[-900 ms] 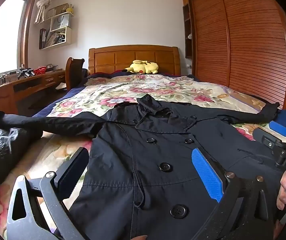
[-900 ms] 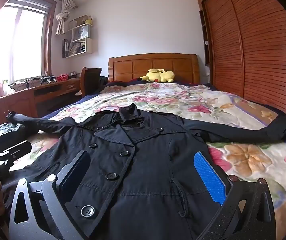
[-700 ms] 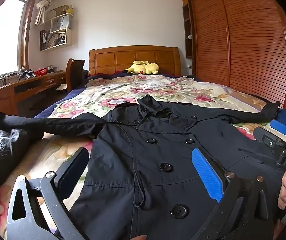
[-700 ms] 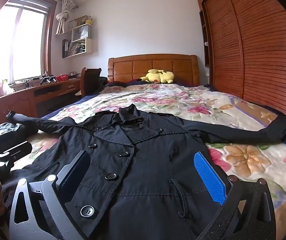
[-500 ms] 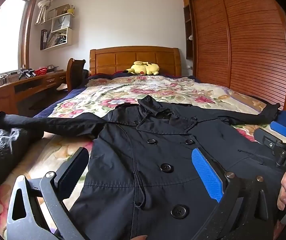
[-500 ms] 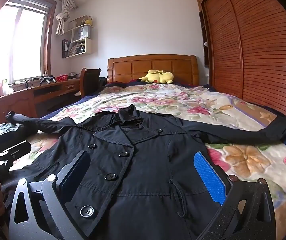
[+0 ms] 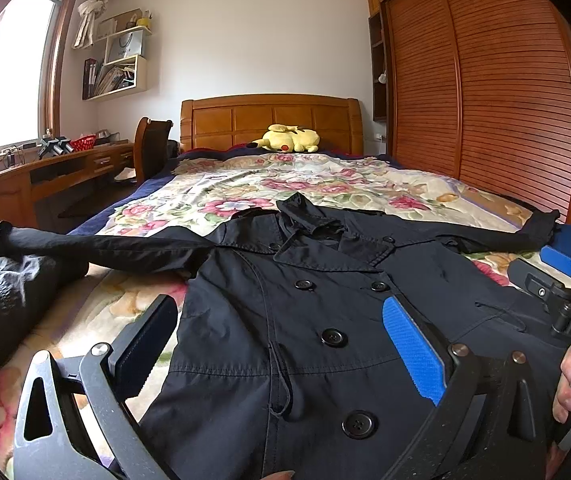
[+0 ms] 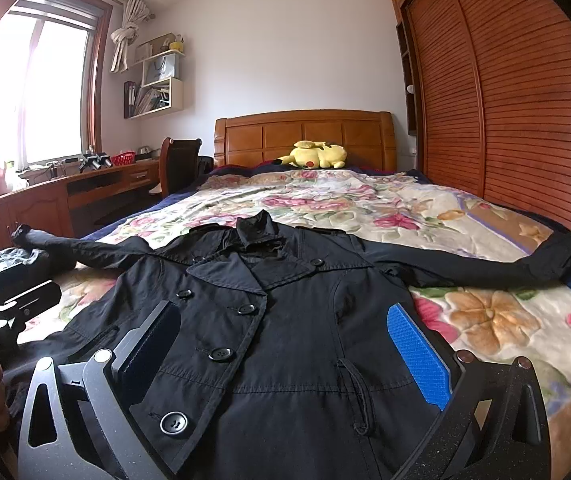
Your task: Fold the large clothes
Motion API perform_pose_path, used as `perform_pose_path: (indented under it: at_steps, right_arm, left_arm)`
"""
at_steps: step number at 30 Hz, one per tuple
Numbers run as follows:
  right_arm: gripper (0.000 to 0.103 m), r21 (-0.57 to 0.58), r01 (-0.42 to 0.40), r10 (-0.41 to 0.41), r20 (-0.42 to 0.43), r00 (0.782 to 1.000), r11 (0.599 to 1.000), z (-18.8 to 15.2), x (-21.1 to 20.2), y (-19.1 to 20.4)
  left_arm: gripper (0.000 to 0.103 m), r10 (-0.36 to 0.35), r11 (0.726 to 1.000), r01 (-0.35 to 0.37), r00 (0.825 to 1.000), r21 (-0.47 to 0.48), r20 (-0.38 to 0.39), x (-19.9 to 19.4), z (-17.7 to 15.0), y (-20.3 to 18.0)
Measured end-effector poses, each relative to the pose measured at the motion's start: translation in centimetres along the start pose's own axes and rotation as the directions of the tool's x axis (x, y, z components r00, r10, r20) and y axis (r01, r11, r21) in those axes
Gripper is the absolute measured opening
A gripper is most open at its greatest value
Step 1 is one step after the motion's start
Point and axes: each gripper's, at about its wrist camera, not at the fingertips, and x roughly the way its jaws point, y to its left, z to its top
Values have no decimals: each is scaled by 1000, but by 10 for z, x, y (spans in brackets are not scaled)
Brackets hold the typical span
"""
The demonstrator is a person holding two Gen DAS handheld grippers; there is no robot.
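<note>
One bed (image 7: 425, 192) with floral cover, black coat (image 7: 305, 320) laid flat on it face up, buttoned, sleeves out to both sides. Left gripper (image 7: 281, 344) and right gripper (image 8: 285, 344) both above its lower front, fingers wide apart, holding nothing

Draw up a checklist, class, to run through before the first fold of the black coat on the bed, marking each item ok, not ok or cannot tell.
1. Black coat lies face up, buttoned: ok.
2. Both sleeves spread out sideways: ok.
3. Left gripper open, nothing held: ok.
4. Right gripper open, nothing held: ok.
5. Dark bundle clear of the left sleeve cuff: not ok.
6. Hem lies flat: cannot tell.
</note>
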Motion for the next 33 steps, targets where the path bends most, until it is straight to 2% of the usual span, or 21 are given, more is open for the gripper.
perform_pose_path:
  at_steps: [33]
  right_arm:
    - [103,12,-5,5,5,1000,1000,1,-2,0]
  left_arm:
    - [103,5,1000,-5,1000,1,8,-3,3,3]
